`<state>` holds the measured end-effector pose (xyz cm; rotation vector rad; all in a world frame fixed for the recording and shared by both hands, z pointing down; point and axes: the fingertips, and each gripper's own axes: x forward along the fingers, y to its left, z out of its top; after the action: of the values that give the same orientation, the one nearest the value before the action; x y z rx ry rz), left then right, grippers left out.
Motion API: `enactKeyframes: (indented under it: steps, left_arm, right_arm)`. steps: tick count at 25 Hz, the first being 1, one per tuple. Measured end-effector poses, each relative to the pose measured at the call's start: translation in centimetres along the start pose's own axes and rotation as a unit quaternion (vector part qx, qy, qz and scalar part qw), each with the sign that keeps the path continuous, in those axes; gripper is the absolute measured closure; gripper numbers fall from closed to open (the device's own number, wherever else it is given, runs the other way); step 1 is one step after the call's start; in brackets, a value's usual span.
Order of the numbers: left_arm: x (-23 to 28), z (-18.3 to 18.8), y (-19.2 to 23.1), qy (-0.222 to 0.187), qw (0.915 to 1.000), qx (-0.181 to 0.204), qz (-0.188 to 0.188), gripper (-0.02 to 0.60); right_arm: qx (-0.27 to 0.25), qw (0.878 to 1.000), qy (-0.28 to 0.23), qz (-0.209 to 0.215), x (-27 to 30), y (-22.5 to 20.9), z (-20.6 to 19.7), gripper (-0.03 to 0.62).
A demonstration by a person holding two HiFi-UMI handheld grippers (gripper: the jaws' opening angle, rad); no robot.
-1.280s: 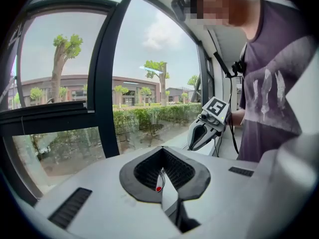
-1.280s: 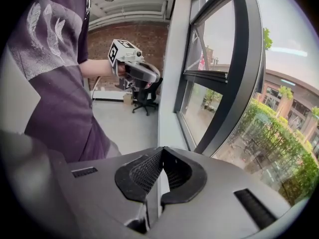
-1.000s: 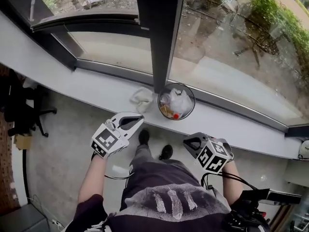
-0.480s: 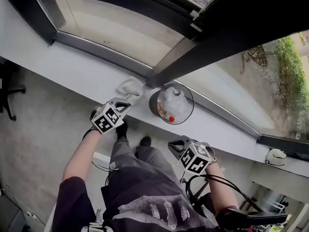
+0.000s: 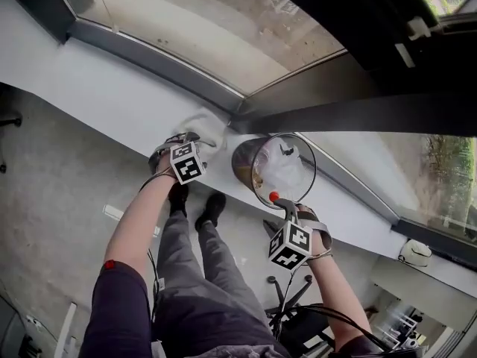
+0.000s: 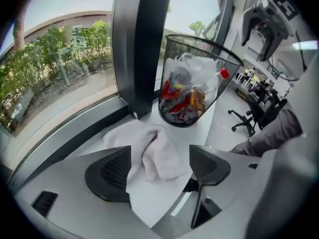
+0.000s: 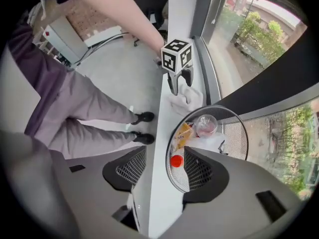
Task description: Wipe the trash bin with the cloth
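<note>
A black mesh trash bin [image 5: 257, 155] full of litter stands on the white window ledge [image 5: 112, 99], with a red cap at its near rim. A crumpled white cloth [image 5: 203, 125] lies just left of it. My left gripper [image 5: 177, 142] has just been opening; it stands open over the cloth [image 6: 157, 153], which lies between the jaws untouched by the pads. My right gripper [image 5: 287, 209] has also just been opening. It points down and straddles the bin's near rim [image 7: 174, 176], one jaw inside the bin [image 6: 192, 78] and one outside, pads apart from the mesh.
A dark window post [image 6: 142, 49] rises right behind the cloth and bin. The ledge's edge [image 7: 152, 148] drops to the grey floor where the person's legs and shoes [image 5: 212, 207] stand. Office chairs [image 6: 249, 118] stand further off.
Both grippers have come down from waist height to the ledge: the left one onto the cloth, the right one onto the bin's near rim. Both sets of jaws now stand apart.
</note>
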<state>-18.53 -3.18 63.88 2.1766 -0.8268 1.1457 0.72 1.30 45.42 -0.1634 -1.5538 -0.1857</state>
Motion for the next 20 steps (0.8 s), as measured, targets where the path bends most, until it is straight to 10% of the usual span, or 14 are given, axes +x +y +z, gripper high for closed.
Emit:
enactKeyframes:
  steps: [6,9,14,17,20]
  left_arm:
    - [6.5,-1.0,-0.6,0.038,0.9989,0.021,-0.018,0.245]
    - [7.9,-2.4,-0.6,0.048,0.9987,0.001,-0.014,0.313]
    - [7.9,-2.4,0.2,0.026,0.9995,-0.019,-0.003,0.502]
    - [6.1,-0.2,-1.3,-0.058,0.9954,-0.071,-0.027,0.520]
    - [0.6,4.7,-1.9,-0.222,0.9642,-0.145,-0.017,0.523]
  right_arm:
    - [-0.005,1.000,0.016,0.024,3.9,-0.5,-1.1,0.382]
    - [0.029,0.999,-0.013,0.021,4.1,-0.8,-0.3,0.539]
    - [0.087,0.995,-0.046,0.030,3.9,-1.0,0.1,0.551]
    - [0.139,0.987,-0.060,0.061,3.8,0.1,0.5,0.551]
    - [0.167,0.978,-0.074,0.105,3.8,1.5,1.3,0.548]
